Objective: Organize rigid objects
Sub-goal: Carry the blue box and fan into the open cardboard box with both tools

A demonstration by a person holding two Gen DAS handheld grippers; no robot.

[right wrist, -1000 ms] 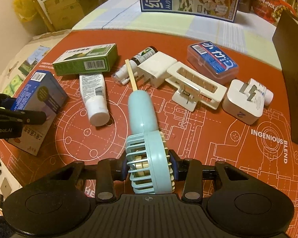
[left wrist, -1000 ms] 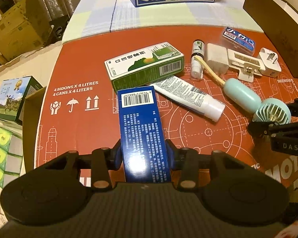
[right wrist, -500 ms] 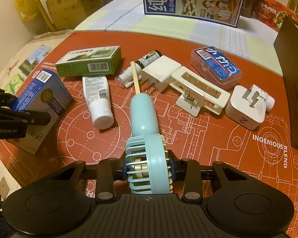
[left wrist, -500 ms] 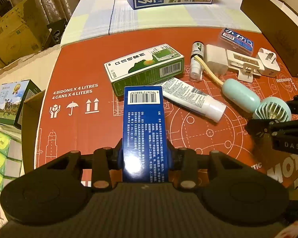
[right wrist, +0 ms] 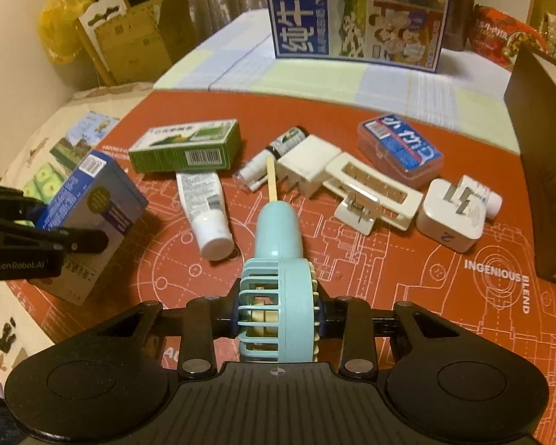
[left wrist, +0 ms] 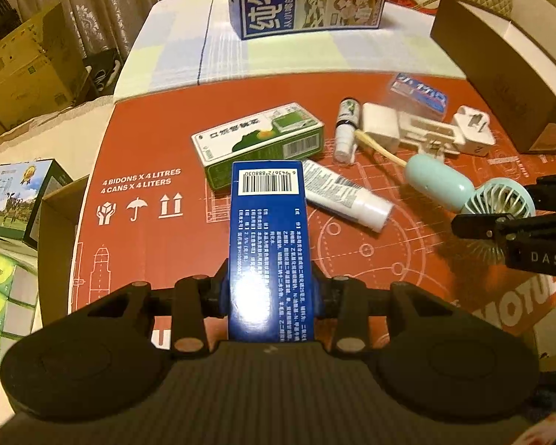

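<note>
**Both tongs loaded, each thing lying lengthwise along its tool**

The left tongs (left wrist: 270,293) are clamped on the sides of a tall blue cardboard carton with white print and a barcode (left wrist: 268,244); its long axis runs straight ahead along the fingers, barcode end farthest out, and it seems tipped up off the red printed cardboard sheet (left wrist: 137,141) that covers the worktop, though the fisheye view leaves that uncertain; the right tongs (right wrist: 278,320) grip the round grilled head of a mint-green plastic handheld fan (right wrist: 278,256), its smooth handle pointing forward toward the clutter, with a pale flat wooden stick (right wrist: 271,180) lying just past the handle's tip.

The coming move likely turns on the open dark-brown cardboard box (left wrist: 500,85) standing at the right edge; it lies nearer the right hand than the left, so the fan probably has the shorter path, while the carton would have to cross over the loose items.

Between them lie a green-and-white glossy carton (left wrist: 259,142), a soft white squeeze tube with a flat cap (left wrist: 346,200), a small white spray bottle (left wrist: 346,131), hard white plastic chargers and a clip.
</note>
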